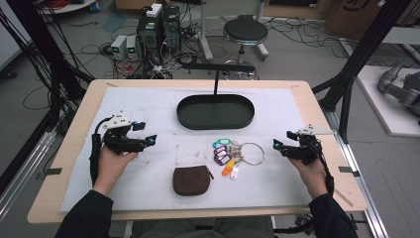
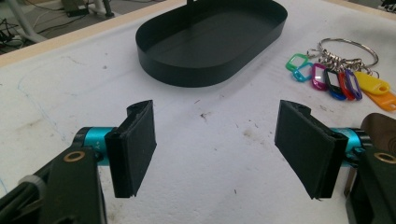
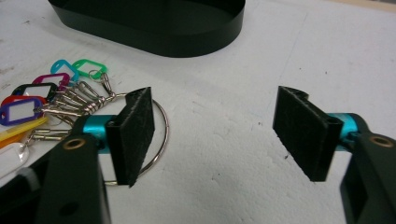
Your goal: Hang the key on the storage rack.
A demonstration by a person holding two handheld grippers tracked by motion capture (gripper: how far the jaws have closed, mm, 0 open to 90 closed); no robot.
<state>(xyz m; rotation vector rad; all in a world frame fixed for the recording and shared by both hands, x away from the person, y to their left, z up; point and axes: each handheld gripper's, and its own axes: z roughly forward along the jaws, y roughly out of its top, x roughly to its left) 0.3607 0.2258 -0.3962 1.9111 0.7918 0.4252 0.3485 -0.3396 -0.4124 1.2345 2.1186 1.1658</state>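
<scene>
A black oval tray (image 1: 215,121) (image 2: 210,65) (image 3: 154,37) with an upright post stands at the back middle of the white mat. In front of it lies a metal key ring with several coloured tags (image 1: 233,153) (image 2: 334,77) (image 3: 51,100). A brown pouch (image 1: 191,179) (image 2: 379,126) lies nearer the front edge. My left gripper (image 1: 147,134) (image 2: 217,149) is open over bare mat at the left, jaws wide with nothing between them. My right gripper (image 1: 279,145) (image 3: 215,135) is open at the right, just beside the ring, its left jaw over the ring's edge.
The wooden table (image 1: 317,114) carries a white mat (image 1: 148,104). Beyond its far edge stand a round stool (image 1: 245,32), computer boxes (image 1: 158,29) and tangled cables on the floor. Black frame posts (image 1: 356,59) rise at the right.
</scene>
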